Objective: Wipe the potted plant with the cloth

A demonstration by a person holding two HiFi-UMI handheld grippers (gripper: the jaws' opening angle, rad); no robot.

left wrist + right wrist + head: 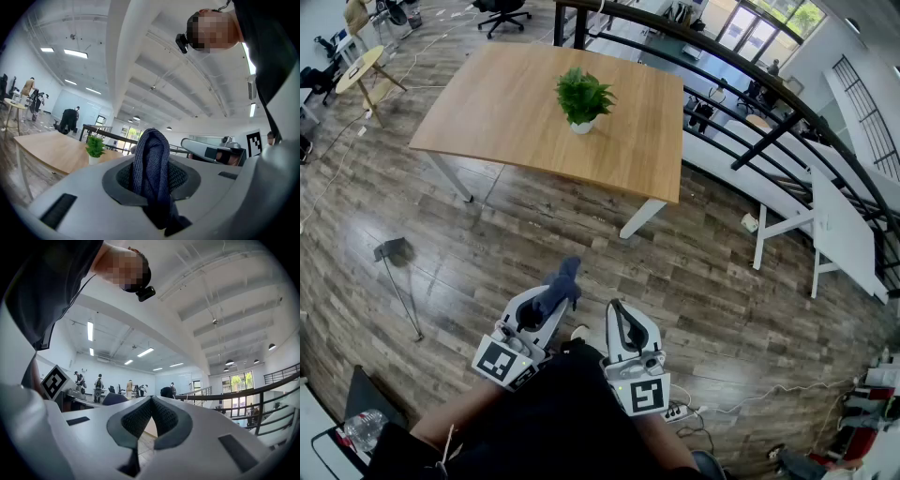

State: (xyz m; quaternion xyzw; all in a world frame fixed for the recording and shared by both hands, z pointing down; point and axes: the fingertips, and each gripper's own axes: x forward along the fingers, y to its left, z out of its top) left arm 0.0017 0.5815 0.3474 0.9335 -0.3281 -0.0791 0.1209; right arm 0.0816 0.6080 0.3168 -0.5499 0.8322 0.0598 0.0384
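Note:
A small green potted plant in a white pot stands on the wooden table, well ahead of both grippers. My left gripper is shut on a dark blue cloth, which sticks up out of its jaws. In the left gripper view the cloth fills the gap between the pads, and the plant shows small at the left on the table. My right gripper is held beside the left one, jaws shut with nothing between them. In the right gripper view the right gripper has its pads meeting.
Wood-plank floor lies between me and the table. A black railing runs along the right behind the table, with white tables beyond. A small stand sits on the floor at left. Cables and a power strip lie near my feet.

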